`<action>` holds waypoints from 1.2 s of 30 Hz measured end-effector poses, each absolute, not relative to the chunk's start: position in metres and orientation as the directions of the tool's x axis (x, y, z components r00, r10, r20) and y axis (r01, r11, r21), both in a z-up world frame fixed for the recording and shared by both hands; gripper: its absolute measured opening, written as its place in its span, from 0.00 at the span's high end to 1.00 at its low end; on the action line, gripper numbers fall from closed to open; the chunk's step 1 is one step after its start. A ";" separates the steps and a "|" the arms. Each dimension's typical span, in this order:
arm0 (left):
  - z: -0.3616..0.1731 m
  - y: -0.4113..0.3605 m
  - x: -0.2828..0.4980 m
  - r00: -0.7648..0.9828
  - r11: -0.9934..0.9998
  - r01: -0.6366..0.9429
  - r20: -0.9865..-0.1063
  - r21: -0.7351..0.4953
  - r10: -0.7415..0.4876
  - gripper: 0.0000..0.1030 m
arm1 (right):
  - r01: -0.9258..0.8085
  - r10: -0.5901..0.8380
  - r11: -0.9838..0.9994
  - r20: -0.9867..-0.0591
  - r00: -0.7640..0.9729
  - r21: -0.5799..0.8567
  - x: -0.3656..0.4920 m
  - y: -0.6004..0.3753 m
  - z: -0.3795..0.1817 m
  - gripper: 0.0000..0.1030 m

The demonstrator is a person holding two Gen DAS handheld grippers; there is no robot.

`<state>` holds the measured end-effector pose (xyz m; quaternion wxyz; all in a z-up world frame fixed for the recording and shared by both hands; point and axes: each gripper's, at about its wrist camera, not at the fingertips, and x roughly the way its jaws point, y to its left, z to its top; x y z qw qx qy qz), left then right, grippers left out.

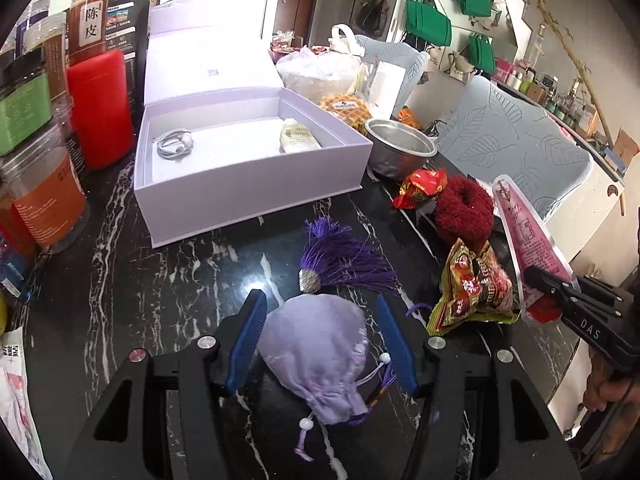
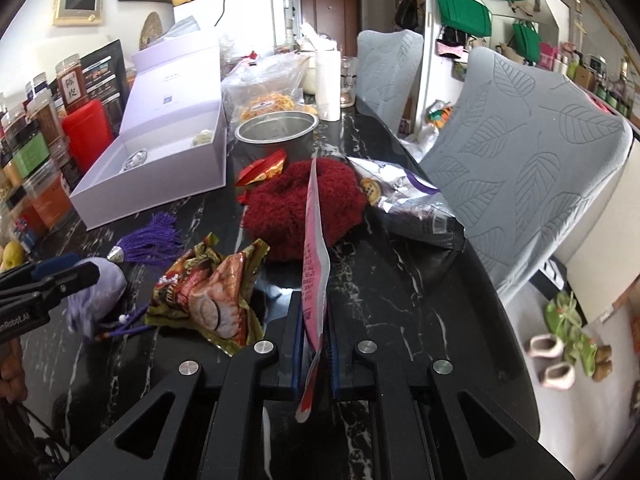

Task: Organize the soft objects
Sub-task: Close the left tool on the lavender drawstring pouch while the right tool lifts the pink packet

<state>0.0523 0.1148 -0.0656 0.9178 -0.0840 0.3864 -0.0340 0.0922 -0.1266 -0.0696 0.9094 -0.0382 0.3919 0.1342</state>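
Straddling a lilac pouch (image 1: pixel 320 350), the left gripper (image 1: pixel 320 338) stands released; the right gripper (image 2: pixel 315 340) grips a pink packet (image 2: pixel 316 248). Sorting looks barely begun: the box (image 1: pixel 256 184) holds little, while red scrunchie (image 2: pixel 298 208) and tassel (image 1: pixel 344 260) remain on the surface (image 1: pixel 160 280).

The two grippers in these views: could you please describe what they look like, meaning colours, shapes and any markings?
Both are matte black, angular frames with triangular cut-outs and round silver bolt heads. The left gripper has long, flat fingers faced with blue pads; white lettering on its body is cut off at the right view's edge. The right gripper has the same blue-edged fingers, and its side reads "DAS" in white. No cables are visible.
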 end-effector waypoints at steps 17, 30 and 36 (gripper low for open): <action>-0.095 0.112 0.056 0.630 0.993 -0.045 -0.775 -0.105 -0.053 0.42 | -0.314 0.233 0.949 -0.713 0.662 0.019 0.078 -0.113 -0.059 0.90; -0.093 0.114 0.062 0.641 0.991 -0.065 -0.766 -0.120 -0.050 0.54 | -0.297 0.225 0.954 -0.714 0.663 0.024 0.078 -0.119 -0.061 0.90; -0.072 0.110 0.053 0.680 0.991 -0.035 -0.730 -0.126 -0.069 0.54 | -0.302 0.231 0.953 -0.706 0.670 0.025 0.077 -0.119 -0.057 0.90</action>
